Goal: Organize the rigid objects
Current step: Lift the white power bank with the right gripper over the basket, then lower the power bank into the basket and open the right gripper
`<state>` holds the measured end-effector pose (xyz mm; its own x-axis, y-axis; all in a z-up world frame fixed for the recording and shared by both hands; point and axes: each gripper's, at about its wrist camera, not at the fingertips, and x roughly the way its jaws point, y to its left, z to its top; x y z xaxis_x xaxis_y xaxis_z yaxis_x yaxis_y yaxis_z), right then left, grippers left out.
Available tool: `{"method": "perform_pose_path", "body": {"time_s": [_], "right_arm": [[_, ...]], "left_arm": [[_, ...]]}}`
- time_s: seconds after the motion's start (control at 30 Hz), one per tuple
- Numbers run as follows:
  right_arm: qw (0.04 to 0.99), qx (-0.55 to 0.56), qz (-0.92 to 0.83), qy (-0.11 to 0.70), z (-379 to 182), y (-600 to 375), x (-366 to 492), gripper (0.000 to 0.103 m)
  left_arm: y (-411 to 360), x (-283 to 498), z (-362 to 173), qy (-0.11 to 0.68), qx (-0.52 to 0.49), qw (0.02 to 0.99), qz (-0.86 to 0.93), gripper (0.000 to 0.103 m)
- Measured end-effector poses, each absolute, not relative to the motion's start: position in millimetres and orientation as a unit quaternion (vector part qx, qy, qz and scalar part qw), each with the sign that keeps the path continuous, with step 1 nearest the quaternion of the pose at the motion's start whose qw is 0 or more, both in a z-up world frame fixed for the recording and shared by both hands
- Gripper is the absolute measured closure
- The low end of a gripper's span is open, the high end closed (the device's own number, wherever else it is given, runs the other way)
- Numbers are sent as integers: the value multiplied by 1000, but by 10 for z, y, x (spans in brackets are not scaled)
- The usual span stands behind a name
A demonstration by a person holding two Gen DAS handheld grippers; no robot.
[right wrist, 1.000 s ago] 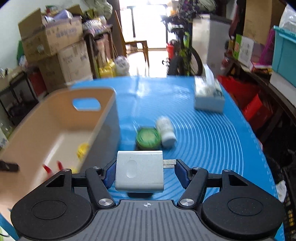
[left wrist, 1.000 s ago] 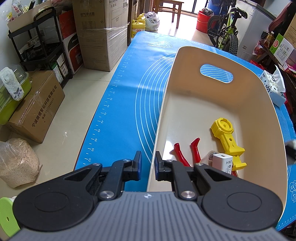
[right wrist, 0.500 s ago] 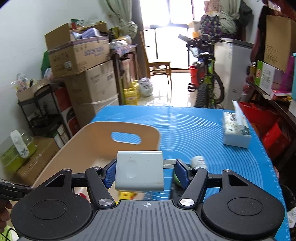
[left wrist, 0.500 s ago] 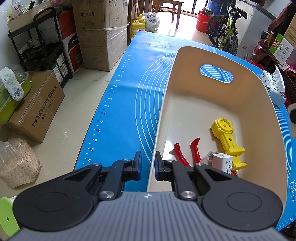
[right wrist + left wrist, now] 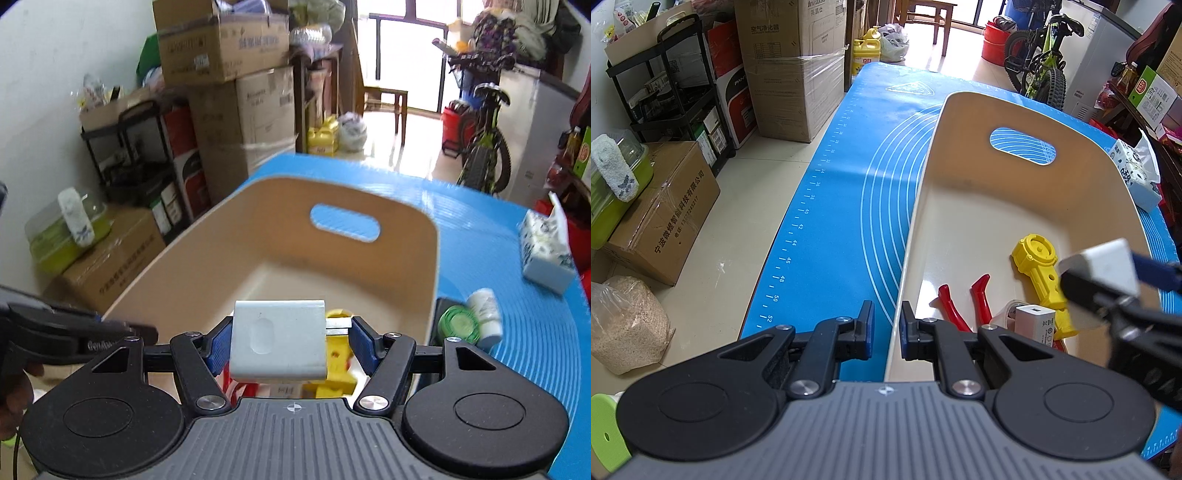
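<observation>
The right gripper (image 5: 282, 341) clamps a white, flat, rounded-corner plastic charger block (image 5: 279, 341) between its blue pads, one pad on the block's side and the other against the metal prongs that jut from the opposite side; a shallow oval dimple marks the block's upper face. It hangs above the near end of the cream, smooth-walled plastic bin (image 5: 402, 225) with an oval handle cut-out in its far wall. The left gripper (image 5: 887, 329) pinches the bin's near-left rim, its jaws narrow with the thin wall between them. The bin sits on a blue mat printed with white circles and a ruler scale (image 5: 849, 166). Inside the bin lie a yellow plastic toy tool with a round head (image 5: 1039, 269), red-handled pliers (image 5: 964, 299) and a small white cube charger (image 5: 1034, 323), crowded at the near end below the carried block. Just beside the bin's right wall on the mat stand a green-lidded round jar (image 5: 460, 323) and a small white bottle (image 5: 485, 310) lying against it; further right is a white printed tissue pack (image 5: 546, 254). Cardboard boxes (image 5: 236, 85) and a bicycle (image 5: 484, 136) stand beyond the table.
</observation>
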<state>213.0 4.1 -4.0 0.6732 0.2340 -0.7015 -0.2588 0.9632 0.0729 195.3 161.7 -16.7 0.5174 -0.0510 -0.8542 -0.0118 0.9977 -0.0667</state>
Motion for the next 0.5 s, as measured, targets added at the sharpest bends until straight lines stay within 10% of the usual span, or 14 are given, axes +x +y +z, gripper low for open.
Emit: {"method": "perform_pose_path", "body": {"time_s": [0.5], "right_arm": [[886,-44,147,438,-330,240,2196,35]], "left_arm": [[1623,1954,-168,491,-31,870,-11,87]]}}
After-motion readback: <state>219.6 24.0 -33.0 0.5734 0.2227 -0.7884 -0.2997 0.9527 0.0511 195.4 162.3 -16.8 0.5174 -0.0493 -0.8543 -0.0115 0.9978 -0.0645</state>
